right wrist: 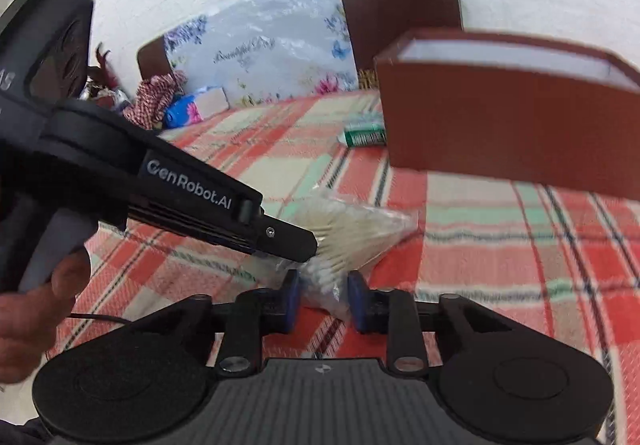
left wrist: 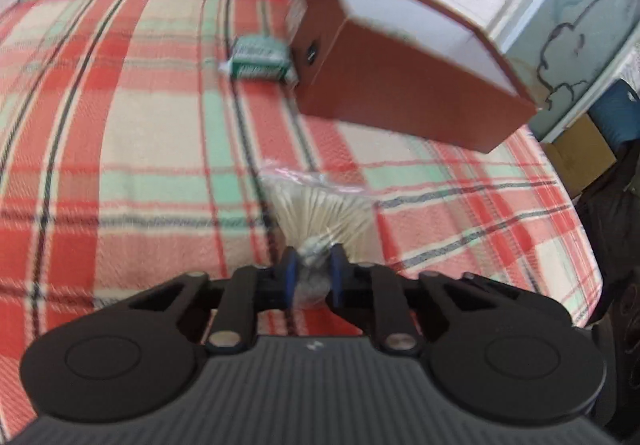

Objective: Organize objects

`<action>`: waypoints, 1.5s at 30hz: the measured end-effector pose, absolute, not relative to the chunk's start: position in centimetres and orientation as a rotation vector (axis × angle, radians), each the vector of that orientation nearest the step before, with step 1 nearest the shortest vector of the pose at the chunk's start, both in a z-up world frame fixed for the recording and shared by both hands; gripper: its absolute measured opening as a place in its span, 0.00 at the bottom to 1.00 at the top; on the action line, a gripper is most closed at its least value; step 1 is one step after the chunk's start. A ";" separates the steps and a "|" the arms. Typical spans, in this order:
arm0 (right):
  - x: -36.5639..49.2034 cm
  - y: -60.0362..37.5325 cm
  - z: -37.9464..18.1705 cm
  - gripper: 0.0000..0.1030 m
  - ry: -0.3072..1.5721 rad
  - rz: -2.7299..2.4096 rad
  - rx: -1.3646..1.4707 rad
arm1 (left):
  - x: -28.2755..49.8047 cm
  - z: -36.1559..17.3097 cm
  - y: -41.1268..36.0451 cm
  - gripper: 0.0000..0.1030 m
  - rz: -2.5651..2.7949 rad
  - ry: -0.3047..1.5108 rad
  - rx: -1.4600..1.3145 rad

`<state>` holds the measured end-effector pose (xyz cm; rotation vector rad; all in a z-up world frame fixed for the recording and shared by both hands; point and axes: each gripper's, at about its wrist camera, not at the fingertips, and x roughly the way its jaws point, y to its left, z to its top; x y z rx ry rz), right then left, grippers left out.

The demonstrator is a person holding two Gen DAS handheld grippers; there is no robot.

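The left gripper (left wrist: 313, 277) pinched the cotton swab bag (left wrist: 320, 211) on the plaid blanket (left wrist: 140, 149), while the right gripper (right wrist: 322, 301) straddled it with jaws apart.

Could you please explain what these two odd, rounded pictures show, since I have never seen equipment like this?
These are no robot arms: a person holds a two-finger gripper in each hand, each with a wide-angle camera looking along its fingers. One picture is from the left gripper, the other from the right gripper. Both look over a plaid blanket. On it lie a clear bag of cotton swabs, a green packet and an open brown box. The left gripper pinches the bag's end. The right gripper's fingers sit either side of the bag, seemingly not closed on it.
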<state>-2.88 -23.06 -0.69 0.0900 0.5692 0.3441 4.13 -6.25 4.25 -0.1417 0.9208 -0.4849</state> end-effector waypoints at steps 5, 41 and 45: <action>-3.9 -24.2 3.4 0.24 0.312 0.279 0.007 | 3.8 10.8 -8.6 0.16 -0.562 0.698 -0.053; 1.1 -24.4 0.9 0.44 0.457 0.161 0.166 | 8.2 5.9 -5.4 0.53 -0.144 0.786 0.050; 4.6 -23.2 1.2 0.44 0.528 0.195 0.146 | 8.4 4.7 -2.4 0.53 -0.065 0.814 0.026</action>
